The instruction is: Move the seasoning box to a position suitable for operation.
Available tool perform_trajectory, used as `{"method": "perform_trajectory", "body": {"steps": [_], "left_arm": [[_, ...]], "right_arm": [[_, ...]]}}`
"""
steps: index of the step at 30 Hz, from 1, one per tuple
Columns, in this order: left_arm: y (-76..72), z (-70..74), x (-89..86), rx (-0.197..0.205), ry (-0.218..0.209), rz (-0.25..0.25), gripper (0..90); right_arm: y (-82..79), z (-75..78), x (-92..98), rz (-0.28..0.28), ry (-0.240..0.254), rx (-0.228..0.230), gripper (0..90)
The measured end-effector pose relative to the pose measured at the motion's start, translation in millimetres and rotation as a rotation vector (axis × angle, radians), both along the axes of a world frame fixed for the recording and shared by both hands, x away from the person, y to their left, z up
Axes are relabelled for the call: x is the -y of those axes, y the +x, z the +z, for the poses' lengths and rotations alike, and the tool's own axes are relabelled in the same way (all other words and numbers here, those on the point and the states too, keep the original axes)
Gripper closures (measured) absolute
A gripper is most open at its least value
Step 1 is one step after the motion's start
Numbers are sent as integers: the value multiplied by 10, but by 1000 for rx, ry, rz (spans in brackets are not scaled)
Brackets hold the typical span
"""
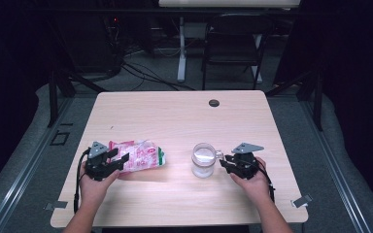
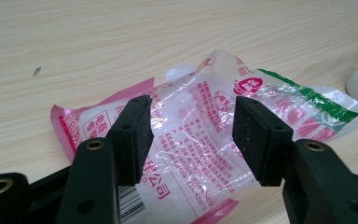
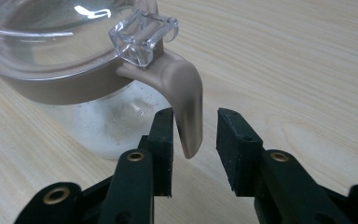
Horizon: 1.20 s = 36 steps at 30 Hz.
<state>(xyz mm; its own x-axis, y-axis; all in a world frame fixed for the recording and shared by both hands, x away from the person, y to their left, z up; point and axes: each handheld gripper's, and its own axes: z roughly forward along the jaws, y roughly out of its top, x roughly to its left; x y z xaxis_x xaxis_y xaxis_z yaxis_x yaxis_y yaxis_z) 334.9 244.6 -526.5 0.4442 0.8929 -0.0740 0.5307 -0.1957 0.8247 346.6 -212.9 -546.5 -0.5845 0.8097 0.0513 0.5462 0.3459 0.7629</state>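
Glass jar (image 1: 203, 160) beside plastic packet (image 1: 138, 156)

Plastic bag (image 2: 200, 135): red Chinese print, "公司" legible; barcode.

Dim room w/ dark curtains, grey floor, black folding chair (image 1: 234, 41) behind light wood table (image 1: 184, 114)

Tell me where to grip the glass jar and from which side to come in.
Grip the glass jar by its beige handle, coming level from its right. The handle sticks out and curves down toward the right gripper, narrow enough for the jaws, which already straddle its tip; the round body looks too wide.
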Motion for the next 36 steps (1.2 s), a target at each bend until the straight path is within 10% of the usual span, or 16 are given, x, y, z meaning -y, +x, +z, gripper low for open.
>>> {"method": "perform_trajectory", "body": {"steps": [17, 36], "left_arm": [[-154, 69, 51, 37, 115, 20, 504], [-283, 150, 354, 42, 78, -120, 492]], "right_arm": [[109, -46, -105, -2, 7, -22, 737], [97, -15, -146, 24, -61, 3, 769]]}}
